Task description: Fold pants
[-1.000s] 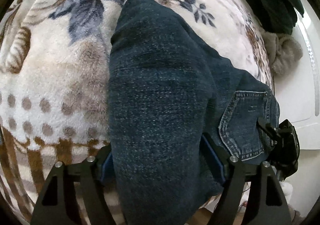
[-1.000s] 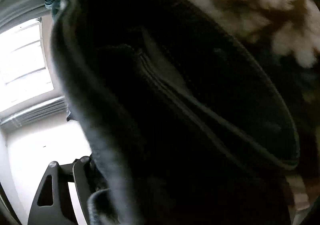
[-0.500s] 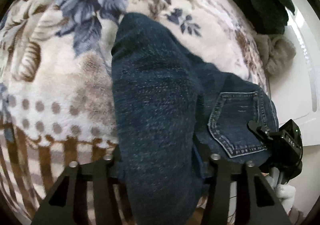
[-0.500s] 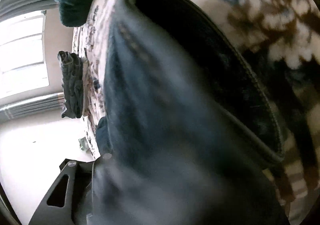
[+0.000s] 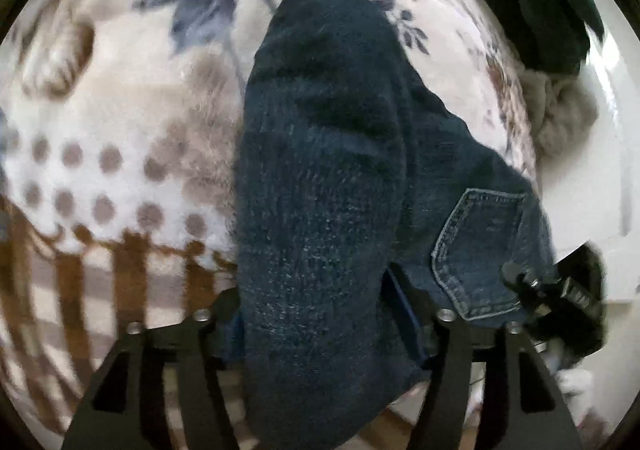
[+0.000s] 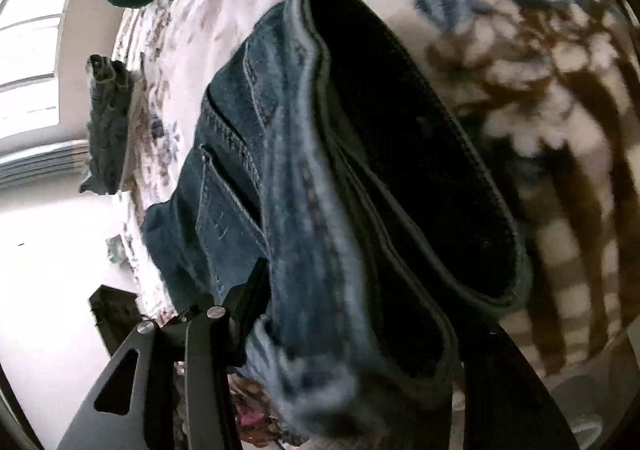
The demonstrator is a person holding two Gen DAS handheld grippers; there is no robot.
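Dark blue jeans (image 5: 320,170) lie on a floral fleece blanket (image 5: 120,130), one leg folded back toward me and a back pocket (image 5: 480,250) showing at right. My left gripper (image 5: 316,290) straddles the folded leg; its jaws are opening, the denim still between them with a strip of blue pad bare. My right gripper (image 5: 560,298) is at the jeans' right edge beside the pocket. In the right wrist view the waistband end of the jeans (image 6: 320,210) bulges up between the right gripper's (image 6: 368,310) fingers, pressed against the left finger (image 6: 252,298); these jaws are easing open slightly.
A dark green garment (image 5: 552,2) and a grey fuzzy cloth (image 5: 560,110) lie at the blanket's far right edge. The right wrist view shows the grey cloth (image 6: 108,122) hanging over that edge, a pale floor (image 6: 48,270) and a bright window (image 6: 28,50) beyond it.
The left fingers closed on the folded leg, then spread apart again. The right gripper rose and rolled, so the waistband and the blanket edge came into view.
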